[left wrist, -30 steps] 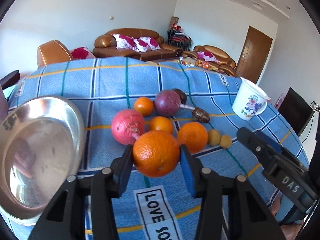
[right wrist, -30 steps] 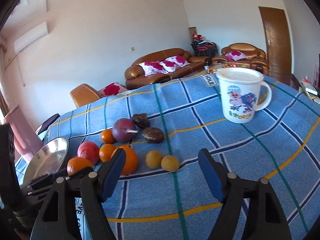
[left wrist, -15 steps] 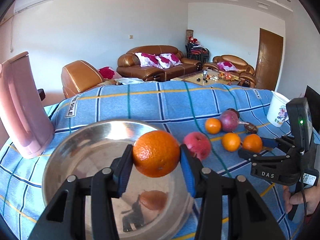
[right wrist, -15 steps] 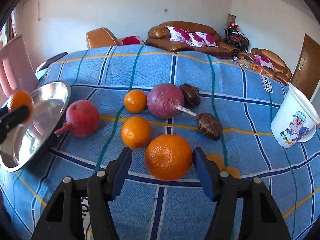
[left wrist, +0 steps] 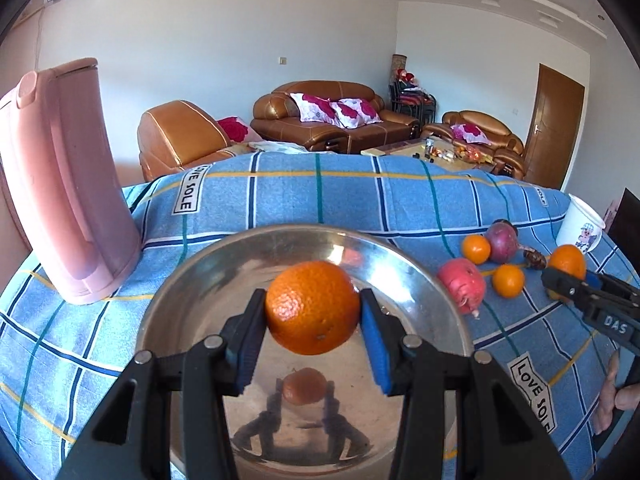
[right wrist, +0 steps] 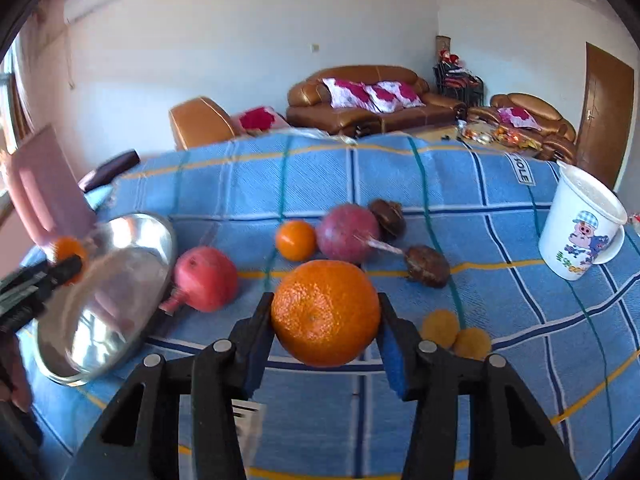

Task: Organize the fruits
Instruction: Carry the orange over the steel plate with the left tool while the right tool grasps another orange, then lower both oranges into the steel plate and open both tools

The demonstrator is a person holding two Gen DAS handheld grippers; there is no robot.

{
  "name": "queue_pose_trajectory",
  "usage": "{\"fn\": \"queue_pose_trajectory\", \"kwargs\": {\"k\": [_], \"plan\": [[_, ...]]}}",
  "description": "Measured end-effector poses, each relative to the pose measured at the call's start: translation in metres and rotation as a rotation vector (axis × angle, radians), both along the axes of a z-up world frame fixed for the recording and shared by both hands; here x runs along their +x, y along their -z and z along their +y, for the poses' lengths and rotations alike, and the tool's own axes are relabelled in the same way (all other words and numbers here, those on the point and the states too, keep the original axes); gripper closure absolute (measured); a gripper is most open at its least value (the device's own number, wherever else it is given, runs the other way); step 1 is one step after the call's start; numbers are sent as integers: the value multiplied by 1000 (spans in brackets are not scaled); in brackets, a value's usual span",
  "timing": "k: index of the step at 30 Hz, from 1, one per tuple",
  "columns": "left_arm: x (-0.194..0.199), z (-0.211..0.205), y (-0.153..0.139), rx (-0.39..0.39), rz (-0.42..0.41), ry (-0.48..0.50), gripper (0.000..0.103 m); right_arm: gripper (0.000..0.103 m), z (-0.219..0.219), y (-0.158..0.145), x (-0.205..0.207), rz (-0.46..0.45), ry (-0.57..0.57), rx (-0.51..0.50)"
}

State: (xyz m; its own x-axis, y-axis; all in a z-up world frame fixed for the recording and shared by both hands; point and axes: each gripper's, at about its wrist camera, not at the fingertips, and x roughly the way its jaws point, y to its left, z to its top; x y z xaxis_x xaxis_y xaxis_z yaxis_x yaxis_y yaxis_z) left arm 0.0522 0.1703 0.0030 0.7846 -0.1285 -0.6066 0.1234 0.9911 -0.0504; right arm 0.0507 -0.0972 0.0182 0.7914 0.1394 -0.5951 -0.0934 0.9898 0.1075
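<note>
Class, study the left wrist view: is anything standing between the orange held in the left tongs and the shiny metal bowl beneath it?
Nothing visible does. The round orange hangs clamped in the left tongs directly above the shiny metal bowl, whose inside shows only reflections.

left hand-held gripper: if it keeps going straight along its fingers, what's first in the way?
Likely the steel bowl: the left hand-held gripper holds an orange over it, pointing down into it. Depth unclear.

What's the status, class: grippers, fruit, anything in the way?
Left gripper shut on orange above steel bowl. Right gripper jaws closing around big orange. Nothing blocking bowl.
</note>
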Motion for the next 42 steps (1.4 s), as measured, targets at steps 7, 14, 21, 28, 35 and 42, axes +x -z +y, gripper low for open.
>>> {"fn": "queue_pose_trajectory", "kwargs": {"k": [7,14,21,28,35,42], "plan": [[4,20,5,34,16,-60,56,53,101,-3,15,-38,-160,49],[16,42,18,75,80,-174,56,53,159,25,51,46,-220,38],[21,43,27,112,111,-195,56,53,167,39,58,115,-251,28],[27,38,37,151,137,-205,56,52,164,43,60,145,-249,31],[32,39,46,170,159,-220,56,52,164,43,60,148,-249,19],[32,39,45,173,161,-227,54,51,159,42,59,140,-256,50]]}}
